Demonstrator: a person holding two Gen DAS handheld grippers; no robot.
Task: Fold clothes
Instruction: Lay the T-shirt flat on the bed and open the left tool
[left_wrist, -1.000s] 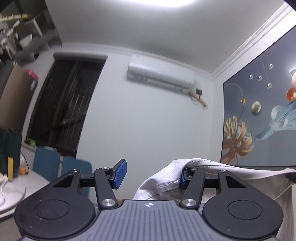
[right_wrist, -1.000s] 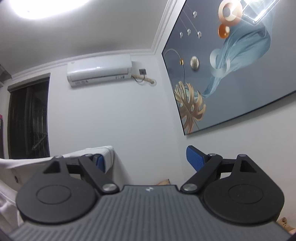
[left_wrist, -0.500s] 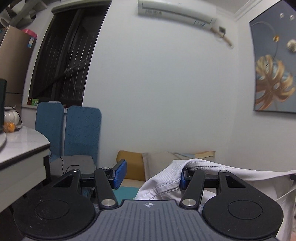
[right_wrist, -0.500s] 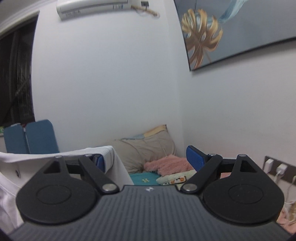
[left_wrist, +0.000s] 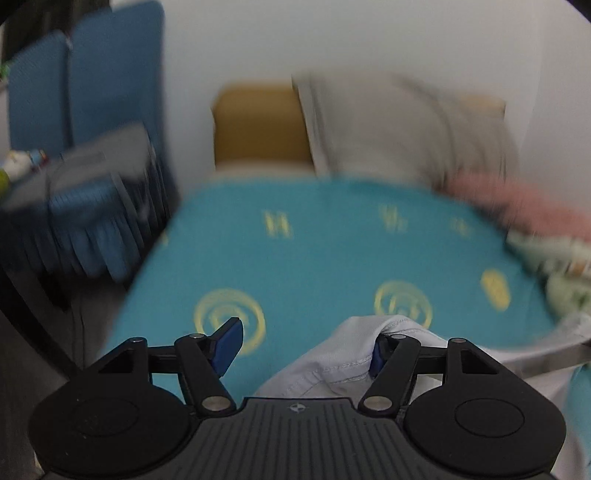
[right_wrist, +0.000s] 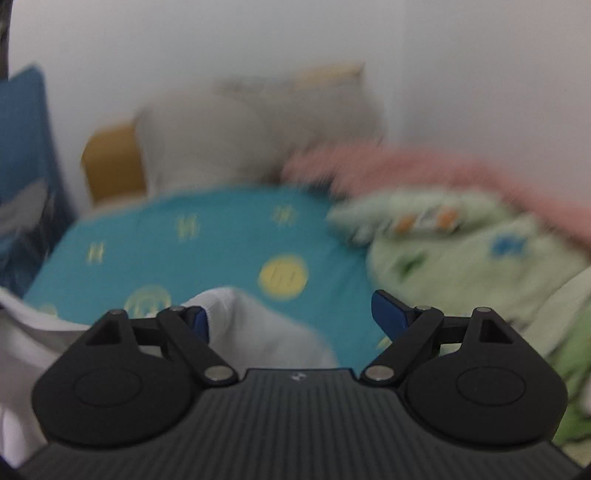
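Observation:
A white garment (left_wrist: 332, 354) hangs over the right finger of my left gripper (left_wrist: 306, 338), and part of it lies between the jaws. Those jaws are opening and the left pad (left_wrist: 229, 343) is bare. The same white garment (right_wrist: 251, 328) is draped over the left finger of my right gripper (right_wrist: 291, 314), whose jaws stand wide apart with the right pad (right_wrist: 388, 314) free. Both grippers point down at a teal bed sheet (left_wrist: 314, 258) with yellow prints, also in the right wrist view (right_wrist: 207, 258). The picture is blurred by motion.
A beige pillow (left_wrist: 399, 125) and a mustard cushion (left_wrist: 258, 125) lean on the white wall at the bed's head. A pink blanket (right_wrist: 424, 170) and a green printed quilt (right_wrist: 461, 258) lie on the right. Blue chairs (left_wrist: 81, 92) stand left of the bed.
Both views have swung down from the ceiling and wall to the bed. The garment stays hooked over the same fingers. The left jaws stand a little wider.

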